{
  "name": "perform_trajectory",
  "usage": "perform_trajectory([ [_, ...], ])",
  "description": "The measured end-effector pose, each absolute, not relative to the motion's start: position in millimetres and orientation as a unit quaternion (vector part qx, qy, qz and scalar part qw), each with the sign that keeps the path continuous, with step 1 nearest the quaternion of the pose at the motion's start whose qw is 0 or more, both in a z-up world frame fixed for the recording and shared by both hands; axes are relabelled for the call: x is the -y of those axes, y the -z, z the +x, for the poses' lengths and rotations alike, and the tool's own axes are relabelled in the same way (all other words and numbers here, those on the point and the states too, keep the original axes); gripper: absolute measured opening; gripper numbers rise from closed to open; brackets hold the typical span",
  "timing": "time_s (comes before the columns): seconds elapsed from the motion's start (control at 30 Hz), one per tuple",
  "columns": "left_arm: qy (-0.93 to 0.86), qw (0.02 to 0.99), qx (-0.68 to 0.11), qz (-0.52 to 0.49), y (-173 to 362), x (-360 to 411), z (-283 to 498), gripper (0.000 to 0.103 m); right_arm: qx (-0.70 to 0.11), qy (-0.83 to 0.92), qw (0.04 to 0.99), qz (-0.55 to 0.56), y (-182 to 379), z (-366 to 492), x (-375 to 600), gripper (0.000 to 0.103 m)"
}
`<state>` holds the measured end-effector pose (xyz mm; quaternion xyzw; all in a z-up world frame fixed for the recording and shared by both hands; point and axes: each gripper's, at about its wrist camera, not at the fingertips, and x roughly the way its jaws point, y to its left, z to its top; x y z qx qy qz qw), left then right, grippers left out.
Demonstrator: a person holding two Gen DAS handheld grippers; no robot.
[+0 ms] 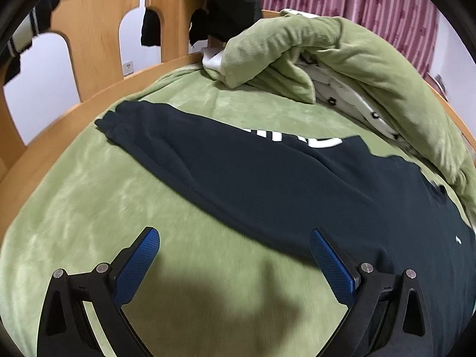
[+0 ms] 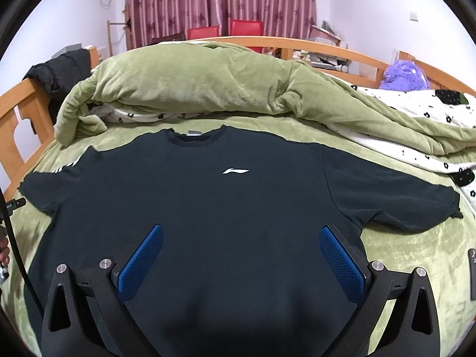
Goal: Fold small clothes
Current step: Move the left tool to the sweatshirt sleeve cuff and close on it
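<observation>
A dark navy T-shirt (image 2: 208, 196) with a small white logo lies spread flat, front up, on the green bedspread (image 2: 410, 247), both sleeves out. My right gripper (image 2: 241, 238) is open and empty, hovering over the shirt's lower body. In the left wrist view the same shirt (image 1: 267, 178) runs across from its left sleeve (image 1: 128, 125) to the right edge. My left gripper (image 1: 233, 242) is open and empty above the bedspread (image 1: 89, 208), just beside the shirt's left side edge, with its right finger over the fabric.
A bunched green quilt (image 2: 193, 89) with white flowered lining lies just behind the shirt. A wooden bed rail (image 1: 59, 110) runs along the left with dark clothes (image 1: 232, 3) hung on it. A purple plush toy (image 2: 404, 74) sits far right. A dark flat object (image 2: 472, 270) lies at the right edge.
</observation>
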<state>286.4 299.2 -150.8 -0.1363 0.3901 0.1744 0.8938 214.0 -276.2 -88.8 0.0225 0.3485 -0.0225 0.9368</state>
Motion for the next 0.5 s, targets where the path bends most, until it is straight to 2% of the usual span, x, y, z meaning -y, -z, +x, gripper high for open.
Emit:
perform_trajectory([
  [0.07, -0.18, 0.889, -0.395, -0.145, 163, -306, 300, 0.098, -0.363, 0.021, 0.931, 0.036, 101, 217, 284, 0.103],
  [0.27, -0.197, 0.869, -0.419, -0.173, 200, -316, 330, 0.08, -0.389, 0.01, 0.92, 0.05, 118, 222, 294, 0.102],
  [0.37, -0.202, 0.873, -0.414, -0.161, 206, -316, 340, 0.078, -0.381, 0.001, 0.923, 0.047, 119, 219, 291, 0.101],
  [0.47, -0.211, 0.875, -0.406, -0.158, 204, -320, 348, 0.066, -0.382, -0.008, 0.924, 0.03, 121, 216, 286, 0.097],
  [0.5, -0.219, 0.875, -0.402, -0.158, 203, -323, 350, 0.054, -0.384, -0.009, 0.923, 0.022, 122, 217, 284, 0.096],
])
